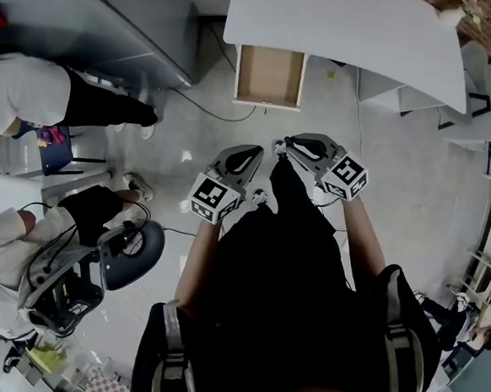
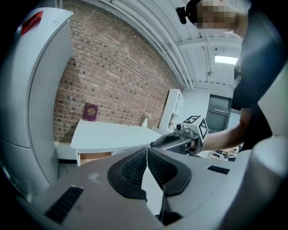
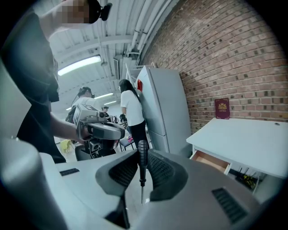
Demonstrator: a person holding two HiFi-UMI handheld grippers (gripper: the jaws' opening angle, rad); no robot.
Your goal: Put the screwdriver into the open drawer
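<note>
In the right gripper view a screwdriver (image 3: 142, 158) with a black handle stands upright between the pads, its thin shaft pointing down. My right gripper (image 3: 142, 152) is shut on it. My left gripper (image 2: 147, 151) is shut with its tips touching and nothing between them. The head view shows both grippers side by side at chest height, left gripper (image 1: 248, 159) and right gripper (image 1: 297, 149). The open drawer (image 1: 268, 77) hangs out from under the white table (image 1: 342, 31), ahead of both grippers and some way off. The drawer (image 3: 210, 161) shows a bare wooden inside.
A tall grey refrigerator (image 1: 144, 30) stands left of the drawer. Two people (image 1: 17, 90) work at the left, beside an office chair (image 1: 131, 251). Cables (image 1: 222, 112) run over the floor near the drawer. A dark red book (image 2: 91, 112) leans on the brick wall behind the table.
</note>
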